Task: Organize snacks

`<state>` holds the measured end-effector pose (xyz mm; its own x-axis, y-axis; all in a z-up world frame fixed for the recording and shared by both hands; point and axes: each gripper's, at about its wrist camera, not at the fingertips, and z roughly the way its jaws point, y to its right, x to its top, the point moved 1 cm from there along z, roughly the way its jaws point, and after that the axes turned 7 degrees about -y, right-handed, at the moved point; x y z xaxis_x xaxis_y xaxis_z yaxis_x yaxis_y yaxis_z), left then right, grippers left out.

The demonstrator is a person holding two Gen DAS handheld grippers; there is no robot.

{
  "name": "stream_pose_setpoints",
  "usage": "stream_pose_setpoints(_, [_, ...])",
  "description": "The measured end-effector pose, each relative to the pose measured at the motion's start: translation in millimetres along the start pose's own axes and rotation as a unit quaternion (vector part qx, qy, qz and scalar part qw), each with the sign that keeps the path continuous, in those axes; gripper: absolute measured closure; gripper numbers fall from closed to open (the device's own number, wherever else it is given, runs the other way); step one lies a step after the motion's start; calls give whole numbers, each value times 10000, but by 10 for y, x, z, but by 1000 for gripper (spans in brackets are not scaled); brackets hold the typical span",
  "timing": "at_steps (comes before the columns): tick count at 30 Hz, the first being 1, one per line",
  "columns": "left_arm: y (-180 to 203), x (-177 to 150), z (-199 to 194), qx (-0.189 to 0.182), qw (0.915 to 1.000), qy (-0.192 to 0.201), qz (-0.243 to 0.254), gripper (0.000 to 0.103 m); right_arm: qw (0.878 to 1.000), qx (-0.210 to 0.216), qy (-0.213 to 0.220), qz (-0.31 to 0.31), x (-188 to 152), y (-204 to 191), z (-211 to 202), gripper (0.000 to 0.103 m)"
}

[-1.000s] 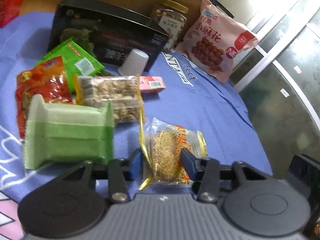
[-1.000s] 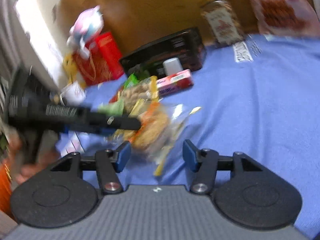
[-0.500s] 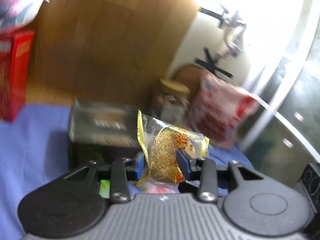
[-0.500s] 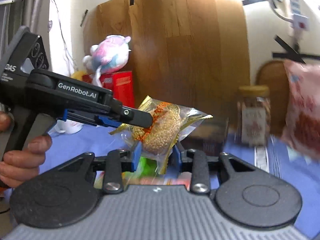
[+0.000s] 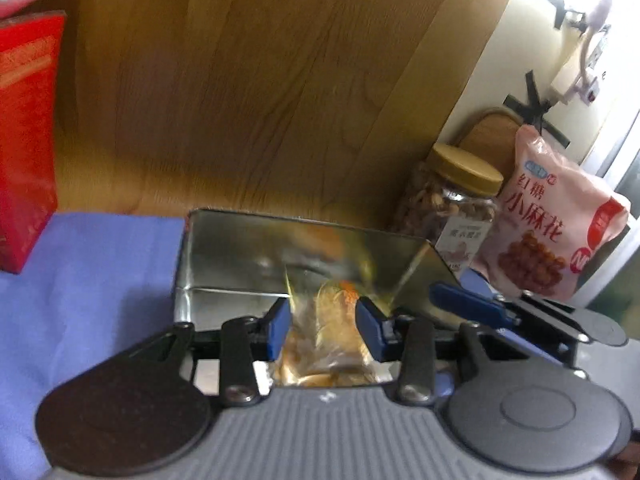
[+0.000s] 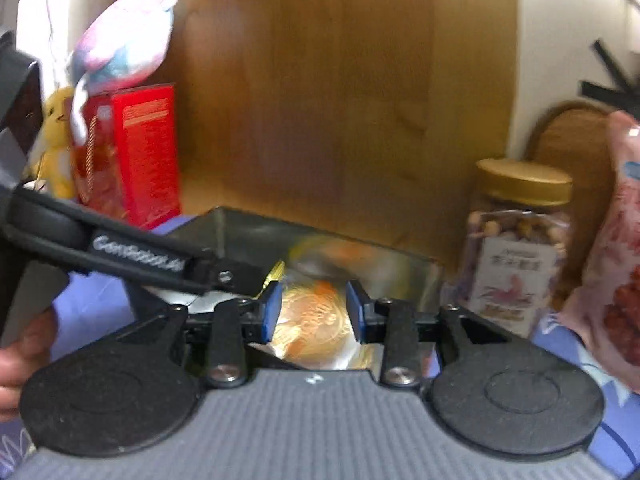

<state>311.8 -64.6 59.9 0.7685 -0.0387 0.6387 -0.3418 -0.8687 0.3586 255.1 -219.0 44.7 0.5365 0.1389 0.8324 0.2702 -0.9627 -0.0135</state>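
Note:
A clear packet of golden sesame snack (image 5: 326,328) sits between the blue pads of my left gripper (image 5: 324,320), which is shut on it. The same packet (image 6: 316,320) also sits between the pads of my right gripper (image 6: 312,312), shut on it too. Both hold it just over the open metal tin (image 5: 248,256), whose shiny inside shows behind it; the tin (image 6: 376,260) also shows in the right wrist view. The right gripper's fingers (image 5: 472,304) reach in from the right in the left view.
A nut jar with gold lid (image 5: 456,200) and a pink snack bag (image 5: 560,236) stand right of the tin. A red box (image 6: 132,152) with a plush toy (image 6: 124,44) on it stands left. A wooden board (image 5: 260,80) is behind. Blue cloth (image 5: 88,280) covers the surface.
The packet was lifted off the cloth by the left gripper, the right gripper closed on it too, and both carried it to the open tin.

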Motion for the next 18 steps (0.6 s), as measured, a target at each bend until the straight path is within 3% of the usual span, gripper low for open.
stream_pose_setpoints(4, [-59,-173,-504,-102,9983,567,126,54,9949,788,323,532,-77,85,-384,64])
stream_pose_setpoints(6, [-174,-349,-721,-96,9977,668,-15,54,9848,1523,94,834,-203,92,-468,65])
stream_pose_setpoints(7, [-228,-410,-779,-106,9979,622,-129,54,9813,1695,-73,915,-270,71,-466,65])
stream_pose_setpoints(12, [-512,-967,-959,-380,9958,247,-794,54,9763,1822,-575,1019,-641,-70,-436,65])
stream_pose_setpoints(18, [-404,-1390,-862,-405,9968,-150,-674,58,9724,1856,-749,1203,-862,-162,-499,72])
